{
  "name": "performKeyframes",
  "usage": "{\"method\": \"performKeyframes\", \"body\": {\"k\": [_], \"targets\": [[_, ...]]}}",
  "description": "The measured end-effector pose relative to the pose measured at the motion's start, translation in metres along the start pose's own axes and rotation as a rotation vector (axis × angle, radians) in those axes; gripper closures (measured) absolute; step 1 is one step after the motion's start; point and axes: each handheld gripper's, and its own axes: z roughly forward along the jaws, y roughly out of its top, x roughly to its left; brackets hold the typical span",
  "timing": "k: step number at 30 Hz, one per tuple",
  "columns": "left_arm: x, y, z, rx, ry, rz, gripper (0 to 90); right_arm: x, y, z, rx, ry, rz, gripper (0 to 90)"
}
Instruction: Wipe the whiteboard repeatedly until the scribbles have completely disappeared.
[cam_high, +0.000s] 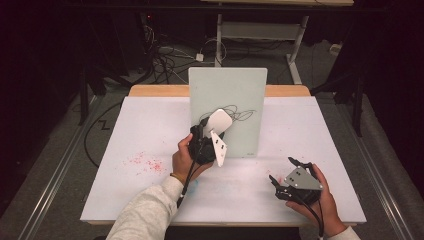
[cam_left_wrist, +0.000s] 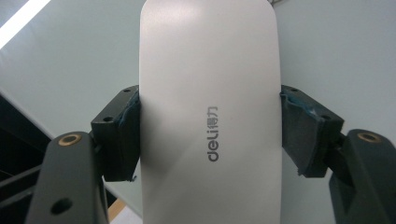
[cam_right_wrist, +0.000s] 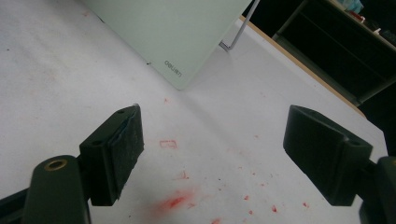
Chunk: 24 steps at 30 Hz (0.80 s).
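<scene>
Item 1: whiteboard (cam_high: 235, 100), pale green, propped upright at the far middle of the table (cam_high: 150, 200). I take it as the landmark for every entry below. A black scribble (cam_high: 240, 114) crosses its middle; the lines run out to the right of my eraser, so I judge the wiping partly done at most, with that stretch left to clear.

Item 2: eraser (cam_left_wrist: 210, 93), white, rounded, "deli" printed on its back. It sits against the whiteboard's face, over the left end of the scribble.

Item 3: left gripper (cam_high: 209, 137), directly in front of the whiteboard, raised to its lower middle. Jaws opened roughly to the eraser's width and clamped on its two long sides, pads (cam_left_wrist: 122, 135) pressed flat to it. Grip looks square and firm.

Item 4: right gripper (cam_high: 287, 175), in front of the whiteboard's lower right corner and well apart from it, low over the table. Jaws wide open, nothing between them, touching nothing.

Item 5: red smudges (cam_right_wrist: 175, 201) on the table in front of the whiteboard. Not my concern now.
</scene>
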Motion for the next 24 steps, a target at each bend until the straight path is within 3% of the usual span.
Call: {"method": "performKeyframes", "body": {"k": [24], "targets": [[-0.005,0.04,0.016,-0.029,-0.011,-0.008,28.8,0.0,0.0,-0.001,0.006,0.009,-0.004,20.6]]}}
